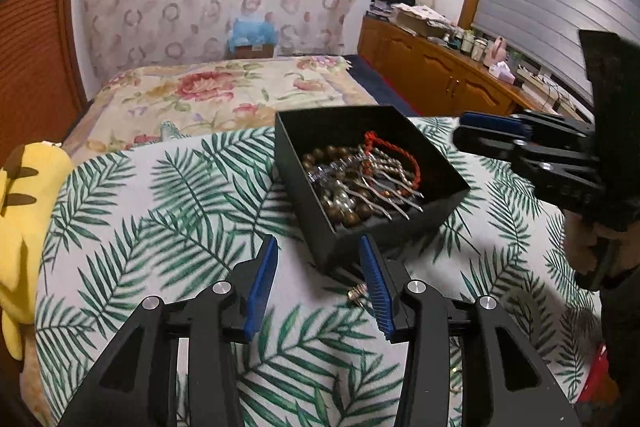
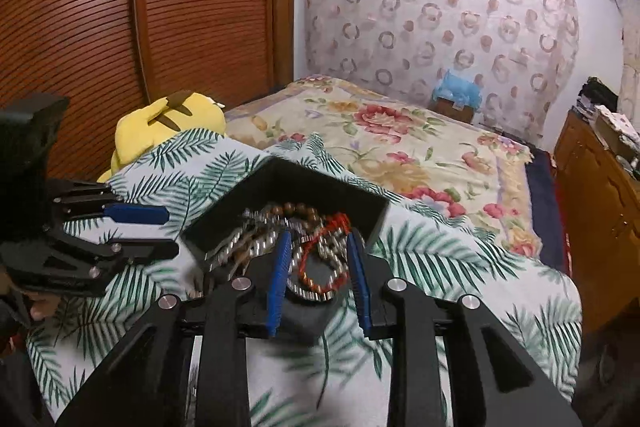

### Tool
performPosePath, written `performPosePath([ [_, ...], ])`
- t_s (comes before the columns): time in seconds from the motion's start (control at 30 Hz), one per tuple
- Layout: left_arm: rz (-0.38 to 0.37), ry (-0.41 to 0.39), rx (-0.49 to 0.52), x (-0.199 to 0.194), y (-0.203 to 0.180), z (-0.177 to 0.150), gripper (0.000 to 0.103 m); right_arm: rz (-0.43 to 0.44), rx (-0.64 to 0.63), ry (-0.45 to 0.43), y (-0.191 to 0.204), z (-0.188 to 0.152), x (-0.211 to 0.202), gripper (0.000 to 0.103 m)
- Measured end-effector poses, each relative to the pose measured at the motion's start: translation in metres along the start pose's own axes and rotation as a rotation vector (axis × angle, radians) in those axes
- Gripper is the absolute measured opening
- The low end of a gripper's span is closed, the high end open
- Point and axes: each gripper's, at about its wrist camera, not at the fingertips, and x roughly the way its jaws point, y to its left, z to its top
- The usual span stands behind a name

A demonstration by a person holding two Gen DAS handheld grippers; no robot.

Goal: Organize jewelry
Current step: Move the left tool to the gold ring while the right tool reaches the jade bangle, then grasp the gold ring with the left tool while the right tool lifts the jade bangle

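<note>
Hovering over the palm-leaf print cloth (image 1: 168, 211), the left gripper (image 1: 318, 269) has its blue-padded jaws apart with nothing between them, only bare cloth in the gap. Just ahead of its right finger sits the open black box (image 1: 340, 239), one corner turned toward the fingertips, and inside it lies a heap of jewelry: a brown wooden bead bracelet (image 1: 320, 157), a red braided cord bracelet (image 1: 404, 155), pale metallic beads and a silver hair comb (image 1: 384, 197) whose prongs point toward the gripper. A small gold-coloured piece (image 1: 357, 293) lies on the cloth right against the outer side of the right finger's pad, below the box; what kind of piece it is cannot be made out. Far off to the left of the gripper rests a yellow plush toy (image 1: 20, 227), and beyond the box stretches a floral bedspread (image 1: 208, 95). The right gripper (image 2: 318, 247) is poised above the near edge of the same box, jaws parted, the red cord bracelet and strings of beads showing in the gap beneath them; the pads do not press on anything. Seen from that side, the left gripper lies off to its left, beside the box, with part of a hand (image 2: 38, 309) on its handle.
</note>
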Motion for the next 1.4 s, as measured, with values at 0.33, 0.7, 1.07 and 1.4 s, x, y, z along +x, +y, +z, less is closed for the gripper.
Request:
performPosePath([
  [0.33, -0.021, 0.071, 0.028, 0.011, -0.012, -0.022, 0.041, 0.008, 0.082, 0.166, 0.001, -0.087, -0.031, 0.031],
  [0.7, -0.025, 0.115, 0.065, 0.025, -0.024, -0.024, 0.041, 0.029, 0.035, 0.254, 0.023, -0.122, -0.036, 0.031],
  [1.07, -0.005, 0.135, 0.099, 0.038, -0.033, -0.02, 0.034, -0.013, 0.077, 0.183, 0.004, -0.116, -0.039, 0.008],
  [1.4, -0.006, 0.114, 0.08, 0.034, -0.028, -0.02, 0.008, -0.06, 0.089, 0.104, -0.014, -0.094, -0.052, 0.008],
])
